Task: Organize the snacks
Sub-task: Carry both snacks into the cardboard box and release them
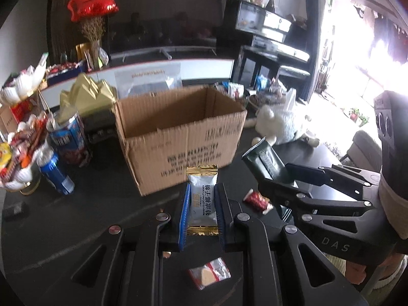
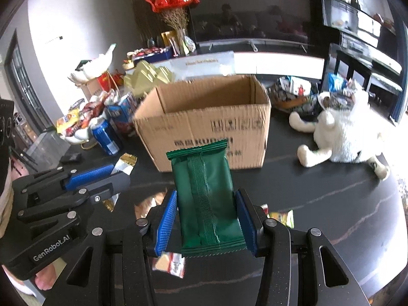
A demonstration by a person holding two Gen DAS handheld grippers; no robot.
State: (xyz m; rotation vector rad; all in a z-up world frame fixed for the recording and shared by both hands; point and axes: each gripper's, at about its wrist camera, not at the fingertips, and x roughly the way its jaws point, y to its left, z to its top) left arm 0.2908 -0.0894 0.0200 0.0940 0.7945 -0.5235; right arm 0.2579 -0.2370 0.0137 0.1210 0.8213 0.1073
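Pinching a candy packet (image 1: 202, 199), the left gripper (image 1: 201, 214) could drop it short of the box (image 1: 178, 137) at frame centre; the right gripper (image 2: 207, 219) clamps a green wrapper (image 2: 206, 199).

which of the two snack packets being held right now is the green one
The green packet in the right gripper. The left gripper holds a smaller white candy packet with gold ends.

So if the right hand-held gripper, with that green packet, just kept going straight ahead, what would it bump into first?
Most likely the cardboard box: the right hand-held gripper and its green packet point at the box's front wall, though depth is hard to judge.
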